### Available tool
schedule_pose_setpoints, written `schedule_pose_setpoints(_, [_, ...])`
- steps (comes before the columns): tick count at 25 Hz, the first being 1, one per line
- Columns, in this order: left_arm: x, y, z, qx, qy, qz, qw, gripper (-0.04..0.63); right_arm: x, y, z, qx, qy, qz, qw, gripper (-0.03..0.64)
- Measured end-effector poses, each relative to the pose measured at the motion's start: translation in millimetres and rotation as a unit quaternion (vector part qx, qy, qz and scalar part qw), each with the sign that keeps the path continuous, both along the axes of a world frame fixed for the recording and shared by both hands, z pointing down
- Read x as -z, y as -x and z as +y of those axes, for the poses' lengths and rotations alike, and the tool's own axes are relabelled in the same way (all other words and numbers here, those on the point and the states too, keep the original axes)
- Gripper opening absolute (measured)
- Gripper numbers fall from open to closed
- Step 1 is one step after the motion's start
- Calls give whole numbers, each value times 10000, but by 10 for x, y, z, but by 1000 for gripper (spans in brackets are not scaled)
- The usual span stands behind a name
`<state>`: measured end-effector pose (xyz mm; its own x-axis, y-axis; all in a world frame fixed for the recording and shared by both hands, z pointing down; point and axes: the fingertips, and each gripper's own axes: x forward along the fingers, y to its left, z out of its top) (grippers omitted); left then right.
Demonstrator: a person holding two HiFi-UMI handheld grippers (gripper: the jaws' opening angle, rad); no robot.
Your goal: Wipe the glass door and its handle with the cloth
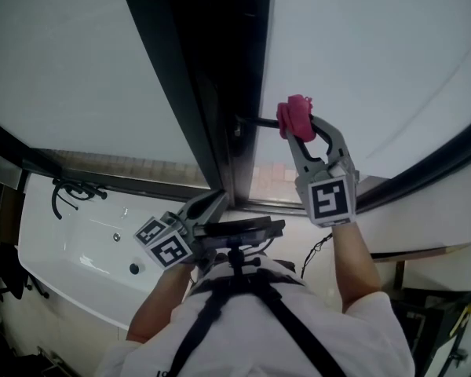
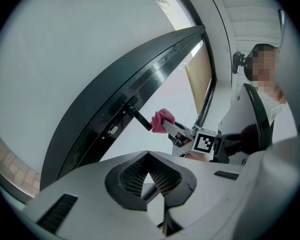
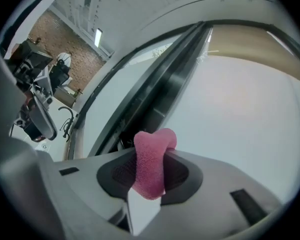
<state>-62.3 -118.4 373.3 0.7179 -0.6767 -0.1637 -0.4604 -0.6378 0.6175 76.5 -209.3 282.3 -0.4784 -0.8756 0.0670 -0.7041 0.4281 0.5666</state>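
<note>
The folded pink terry cloth [image 3: 151, 164] is pinched between the jaws of the right gripper [image 1: 298, 132], with its bunched end projecting past the tips. The short dark bar handle [image 1: 257, 122] lies just left of the cloth, seemingly touching it. Its long axis runs crosswise out from the dark door frame [image 1: 212, 77]. The frosted glass door [image 1: 369, 53] offers open room to the right. The left gripper [image 1: 208, 209] is held low and well apart, its jaws drawn together on nothing.
</note>
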Motion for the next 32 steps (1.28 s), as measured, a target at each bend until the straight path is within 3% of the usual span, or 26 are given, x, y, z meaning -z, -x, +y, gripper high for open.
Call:
schedule_pose_setpoints(7, [-13,105,48,226,34,9,9997,-8,-25,776,44,961,-21,-179,9952,109])
schedule_pose_setpoints(12, [-53,197,80,383,98,24,9992,-8,-185,1162,-37,1502,373,-787,9848,109])
schedule_pose_setpoints(18, [-70,282,116,432,133,54,9990,-8,-434,1209,-145,1319,637,-919,9849,109])
schedule_pose_setpoints(25, [-71,281,117,318,148,87,9993,-8,-570,1107,-117,1079,345,-281,9932,109])
schedule_pose_setpoints(32, [-83,176,102,130,168,97,9997,-8,-596,875,-74,768,226,-202,9966,107])
